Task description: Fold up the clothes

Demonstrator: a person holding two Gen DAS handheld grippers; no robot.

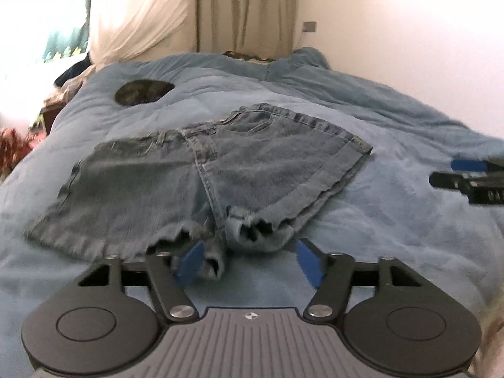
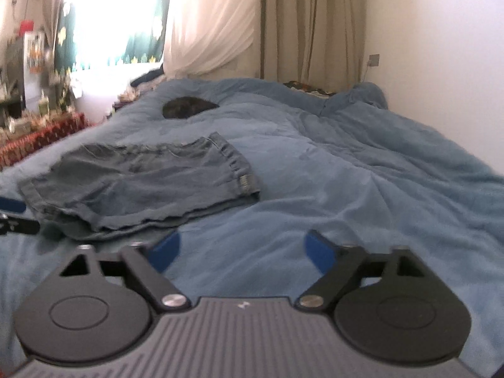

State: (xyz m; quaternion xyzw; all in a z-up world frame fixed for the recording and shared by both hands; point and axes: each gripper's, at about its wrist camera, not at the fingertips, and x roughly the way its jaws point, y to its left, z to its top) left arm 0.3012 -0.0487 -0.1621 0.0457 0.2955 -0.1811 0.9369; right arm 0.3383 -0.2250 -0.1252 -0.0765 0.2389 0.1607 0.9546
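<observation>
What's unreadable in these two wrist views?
- Dark patch on the blue duvet: blurred in both views, identity unclear.
- Denim shorts hem: left hand-held gripper covers part of it in the left view.
- Right hand-held gripper: in the left view, cut off by the right edge.

A bed (image 1: 393, 189) under a rumpled blue blanket (image 2: 362, 189), with a pair of denim shorts (image 1: 201, 182) on top.

The shorts lie flat on the near half of the blanket, their frayed leg hems toward the near edge and the waistband toward the far end. Farther back sits a dark rounded patch (image 1: 143, 92) on the blanket; what it is cannot be told. A patterned cloth (image 2: 310, 89) shows at the far edge of the bed.
</observation>
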